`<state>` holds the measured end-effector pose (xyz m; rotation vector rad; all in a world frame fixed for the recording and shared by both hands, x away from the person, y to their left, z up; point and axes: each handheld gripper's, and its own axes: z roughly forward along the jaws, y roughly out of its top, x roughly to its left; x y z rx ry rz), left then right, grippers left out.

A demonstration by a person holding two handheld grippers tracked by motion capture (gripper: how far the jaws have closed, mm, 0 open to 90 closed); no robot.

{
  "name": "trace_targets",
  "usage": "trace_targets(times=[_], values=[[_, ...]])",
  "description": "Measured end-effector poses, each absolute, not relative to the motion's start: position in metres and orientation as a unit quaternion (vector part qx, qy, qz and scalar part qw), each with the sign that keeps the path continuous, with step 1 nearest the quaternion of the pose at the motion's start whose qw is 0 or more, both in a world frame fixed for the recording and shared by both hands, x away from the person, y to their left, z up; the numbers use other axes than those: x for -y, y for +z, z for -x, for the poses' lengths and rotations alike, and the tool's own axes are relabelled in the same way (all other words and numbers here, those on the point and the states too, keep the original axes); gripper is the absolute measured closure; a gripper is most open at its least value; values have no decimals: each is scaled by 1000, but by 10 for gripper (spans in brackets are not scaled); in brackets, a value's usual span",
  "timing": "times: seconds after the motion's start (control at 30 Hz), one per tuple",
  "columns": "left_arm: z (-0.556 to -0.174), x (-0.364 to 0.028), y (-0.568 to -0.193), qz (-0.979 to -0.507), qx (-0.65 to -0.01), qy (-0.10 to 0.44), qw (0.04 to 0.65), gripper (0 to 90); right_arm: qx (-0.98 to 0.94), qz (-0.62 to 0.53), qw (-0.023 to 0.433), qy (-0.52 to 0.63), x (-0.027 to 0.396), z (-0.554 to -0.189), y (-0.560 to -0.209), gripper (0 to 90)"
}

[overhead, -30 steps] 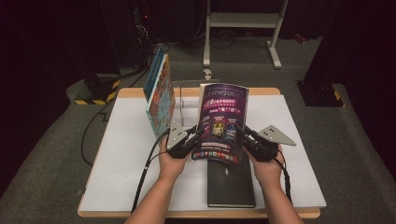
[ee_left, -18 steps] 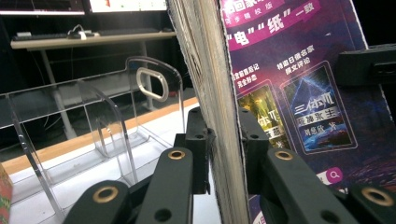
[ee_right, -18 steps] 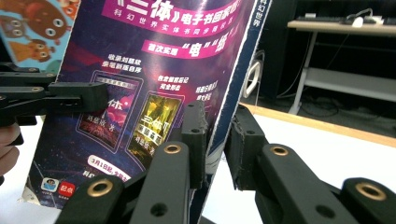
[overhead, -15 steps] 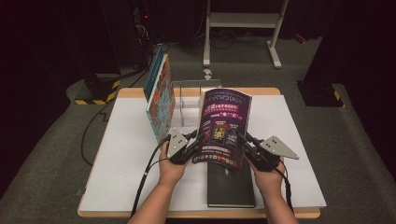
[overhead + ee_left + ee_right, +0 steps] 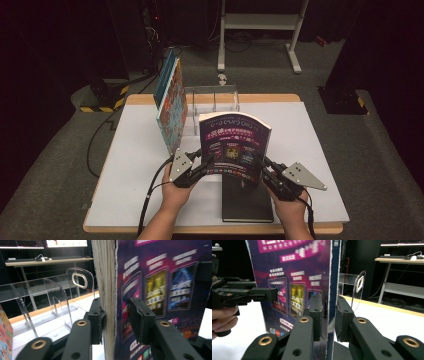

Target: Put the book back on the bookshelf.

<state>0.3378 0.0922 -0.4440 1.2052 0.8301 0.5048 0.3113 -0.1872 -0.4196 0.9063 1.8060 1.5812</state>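
Book [image 5: 235, 147] with unreadable purple-cover print

Hidden and cut-off parts

Purple book [image 5: 235, 147] hides most of the black book [image 5: 247, 200] lying behind it on the table [image 5: 125, 165]; its cover text is too small to read from above, its top cropped in both gripper views. Clear rack [image 5: 212, 102] partly behind it.
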Motion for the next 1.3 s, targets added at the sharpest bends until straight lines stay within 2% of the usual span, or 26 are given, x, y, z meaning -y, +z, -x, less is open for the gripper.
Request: trace_targets(times=[0.23, 0.57, 0.73, 0.9, 0.97, 1.1, 1.3], values=[[-331, -95, -443, -540, -383, 224, 716, 517, -680, -331, 269, 596, 190, -303, -423, 679], [-337, -97, -441, -533, -407, 211, 711, 452, -696, -326, 234, 596, 181, -312, -426, 553], [-340, -97, -443, -528, -427, 204, 705, 423, -705, -327, 222, 589, 178, -318, -428, 599], [-338, -99, -448, -549, -426, 203, 690, 400, -709, -328, 208, 588, 178, -321, -431, 617], [-336, -101, -450, -550, -426, 207, 688, 394, -712, -324, 207, 588, 178, -321, -430, 650], [-334, -105, -453, -550, -428, 206, 686, 382, -721, -309, 217, 582, 175, -318, -430, 820], [-333, -108, -454, -556, -436, 190, 682, 362, -723, -307, 235, 572, 172, -315, -429, 836]])
